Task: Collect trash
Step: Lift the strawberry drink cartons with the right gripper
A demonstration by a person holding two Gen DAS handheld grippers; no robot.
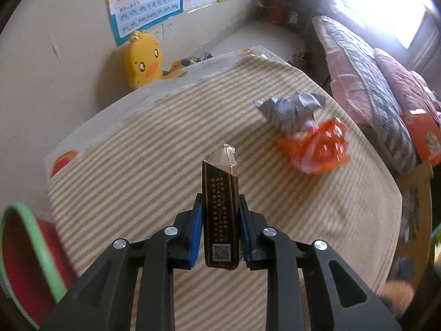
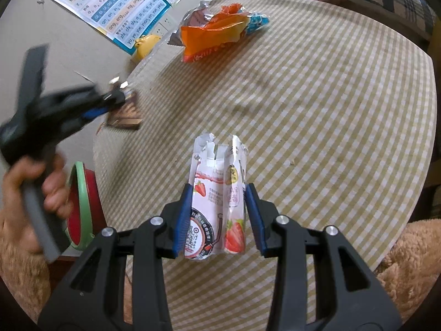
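Observation:
My left gripper is shut on a dark brown cigarette box and holds it above the striped table. It also shows blurred in the right wrist view, with the box at the table's left edge. My right gripper is shut on a white strawberry-print wrapper above the checked table. An orange and silver snack bag pile lies on the table's far right; in the right wrist view it lies at the far side.
A red bin with a green rim stands below the table's left edge and shows in the right wrist view. A yellow duck toy leans on the wall. Bedding lies to the right.

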